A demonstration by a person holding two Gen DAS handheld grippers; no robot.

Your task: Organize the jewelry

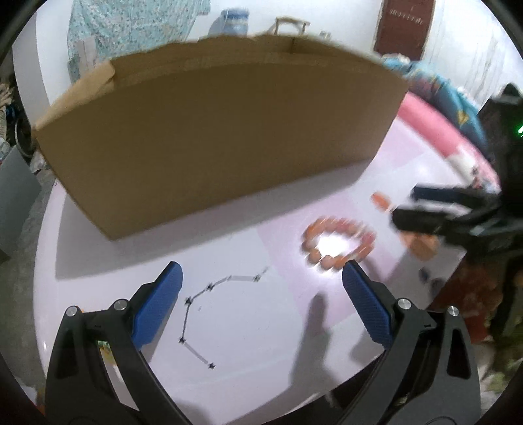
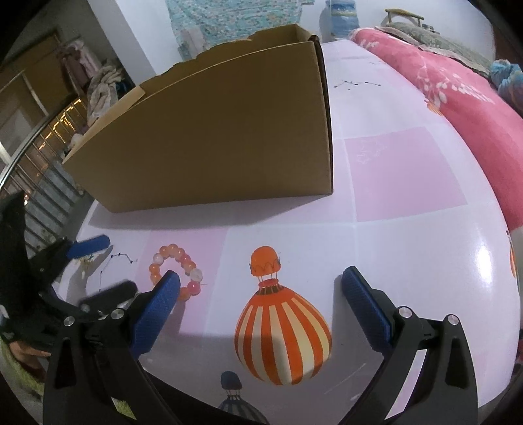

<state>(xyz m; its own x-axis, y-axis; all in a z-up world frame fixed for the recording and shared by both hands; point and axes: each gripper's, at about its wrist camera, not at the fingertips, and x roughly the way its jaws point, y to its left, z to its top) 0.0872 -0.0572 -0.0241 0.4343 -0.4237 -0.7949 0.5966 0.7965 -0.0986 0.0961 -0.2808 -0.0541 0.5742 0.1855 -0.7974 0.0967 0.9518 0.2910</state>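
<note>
An orange and pink bead bracelet (image 1: pixel 338 243) lies flat on the pink-and-white sheet, just ahead of my left gripper's right finger; it also shows in the right wrist view (image 2: pixel 176 271). My left gripper (image 1: pixel 261 278) is open and empty above the sheet. My right gripper (image 2: pixel 261 281) is open and empty, with the bracelet just beyond its left finger. A brown cardboard box (image 1: pixel 215 137) stands open-topped behind the bracelet, also in the right wrist view (image 2: pixel 209 144). Each gripper shows in the other's view: the right one (image 1: pixel 425 209) and the left one (image 2: pixel 94 268).
The sheet carries a printed orange striped balloon (image 2: pixel 281 323) and a printed constellation (image 1: pixel 209 304). A pink floral quilt (image 2: pixel 451 98) lies along the right side. The bed edge runs close in front of both grippers. Room clutter and a water bottle (image 1: pixel 230 21) stand behind.
</note>
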